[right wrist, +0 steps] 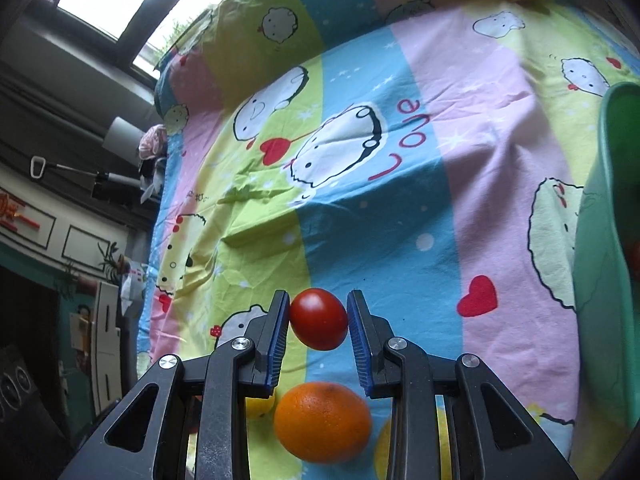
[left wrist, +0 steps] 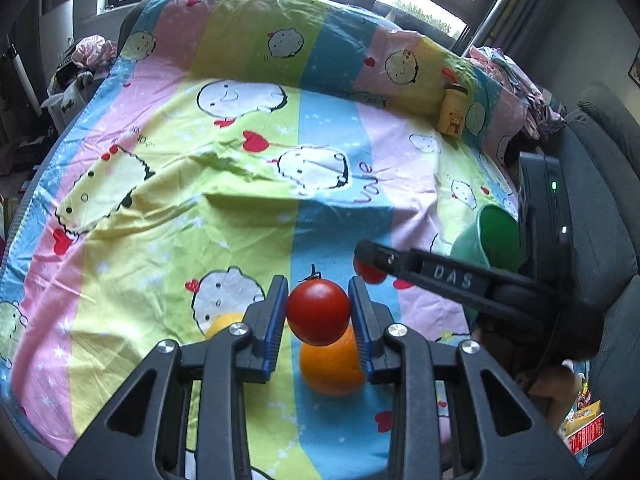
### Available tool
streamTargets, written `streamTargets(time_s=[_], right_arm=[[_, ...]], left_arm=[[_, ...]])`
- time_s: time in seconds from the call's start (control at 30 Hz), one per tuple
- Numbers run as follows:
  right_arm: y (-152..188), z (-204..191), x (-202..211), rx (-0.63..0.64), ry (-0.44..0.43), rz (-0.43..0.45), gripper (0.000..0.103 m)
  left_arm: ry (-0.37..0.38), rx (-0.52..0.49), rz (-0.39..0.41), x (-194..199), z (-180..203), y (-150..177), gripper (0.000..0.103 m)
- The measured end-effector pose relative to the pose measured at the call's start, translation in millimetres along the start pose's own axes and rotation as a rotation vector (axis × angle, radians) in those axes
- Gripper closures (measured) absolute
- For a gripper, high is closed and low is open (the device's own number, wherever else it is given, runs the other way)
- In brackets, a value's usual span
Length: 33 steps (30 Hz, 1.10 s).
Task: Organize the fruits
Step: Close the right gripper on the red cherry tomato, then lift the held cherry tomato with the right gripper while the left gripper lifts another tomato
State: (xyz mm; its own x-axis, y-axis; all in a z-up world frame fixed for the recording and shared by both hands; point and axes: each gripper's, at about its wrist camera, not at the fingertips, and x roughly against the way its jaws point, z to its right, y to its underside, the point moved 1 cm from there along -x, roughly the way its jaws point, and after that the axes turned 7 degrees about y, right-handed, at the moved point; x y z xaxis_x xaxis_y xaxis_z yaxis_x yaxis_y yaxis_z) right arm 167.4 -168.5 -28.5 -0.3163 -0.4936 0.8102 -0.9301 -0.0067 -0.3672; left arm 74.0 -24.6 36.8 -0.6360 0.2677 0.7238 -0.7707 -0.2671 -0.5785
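My left gripper [left wrist: 318, 296] is shut on a red tomato [left wrist: 318, 314], held above the patterned bedsheet [left wrist: 200, 208]. Under it lie an orange [left wrist: 332, 372] and a yellow fruit [left wrist: 222, 322], half hidden by the left finger. My right gripper [right wrist: 319, 304] is shut on a second red tomato [right wrist: 319, 319]. In the left wrist view that right gripper [left wrist: 372, 266] reaches in from the right with its tomato [left wrist: 370, 275], close to a green bowl [left wrist: 494, 236]. An orange [right wrist: 322, 422] and yellow fruits [right wrist: 260, 407] lie below it; the green bowl [right wrist: 604, 240] stands at the right edge.
A yellow bottle with a bear print [left wrist: 452, 110] stands at the back right against a covered pillow [left wrist: 404, 64]. A dark grey seat [left wrist: 600, 184] borders the sheet on the right. Clutter [left wrist: 86, 56] lies beyond the sheet's left edge.
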Motion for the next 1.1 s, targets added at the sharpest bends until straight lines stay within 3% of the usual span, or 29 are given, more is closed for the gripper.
streamTargets(time_s=[0.2,0.3,0.5,0.67,0.77,0.9,1.1], right_arm=[[-4,18,23,-0.041,-0.027,0.066,0.071],[-4,27,31,-0.061,-0.034,0.093,0.072],[-1,38,41,-0.091,-0.033,0.128,0.071],[3,39,43,-0.11,-0.031,0.143,0.071],[5,38,45,-0.113,-0.033,0.155,0.071],[7,33,53,-0.101,-0.017,0.191,0.071],[10,28,59,-0.089,-0.005,0.23,0.071]], left_arm=[[0.012,-0.07,0.116,17,29,-42,0.072],[0.037,-0.104,0.171,22,39,-48,0.072],[0.092,-0.076,0.12,-5,32,-31,0.072],[0.033,-0.075,0.06,-24,25,-18,0.072],[0.058,-0.074,0.042,-25,18,-13,0.072],[0.061,-0.04,0.085,-18,12,-14,0.072],[0.105,-0.04,0.083,-23,21,-13,0.072]])
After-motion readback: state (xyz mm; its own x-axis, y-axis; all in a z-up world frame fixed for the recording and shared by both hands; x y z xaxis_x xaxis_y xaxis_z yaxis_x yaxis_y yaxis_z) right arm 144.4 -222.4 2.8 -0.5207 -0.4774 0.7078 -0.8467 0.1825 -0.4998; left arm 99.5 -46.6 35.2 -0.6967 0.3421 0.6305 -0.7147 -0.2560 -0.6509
